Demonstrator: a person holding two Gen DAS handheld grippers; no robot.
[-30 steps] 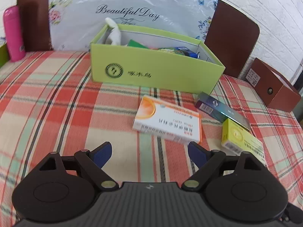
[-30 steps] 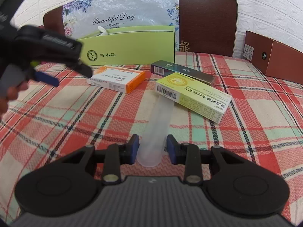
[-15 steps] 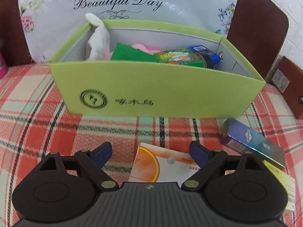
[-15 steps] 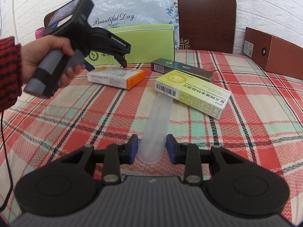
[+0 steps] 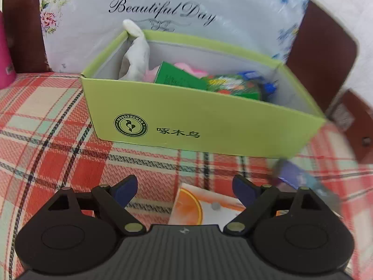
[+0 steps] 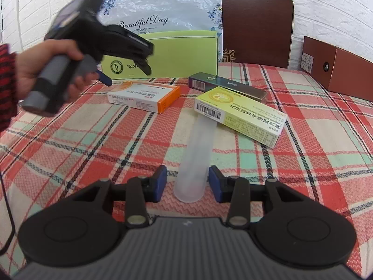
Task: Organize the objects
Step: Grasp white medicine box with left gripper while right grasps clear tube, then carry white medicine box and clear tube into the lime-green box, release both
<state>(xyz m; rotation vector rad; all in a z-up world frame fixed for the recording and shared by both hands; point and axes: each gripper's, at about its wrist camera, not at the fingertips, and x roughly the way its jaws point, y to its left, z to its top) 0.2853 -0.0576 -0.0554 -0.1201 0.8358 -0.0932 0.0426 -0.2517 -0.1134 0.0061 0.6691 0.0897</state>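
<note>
1. Tube, clear plastic, lies on the plaid cloth between my right gripper pads; its far end goes under the yellow box; the jaws have just been opening and the pads stand off it.
2. Orange-and-white box lies just left of the yellow one; my left gripper hovers over it, jaws wide, gripping nothing.
3. Green box stands behind, already holding packets.

My left wrist view close on the green box, angled down, my right wrist view farther back, lower, both sharing that box and the orange-white carton.
</note>
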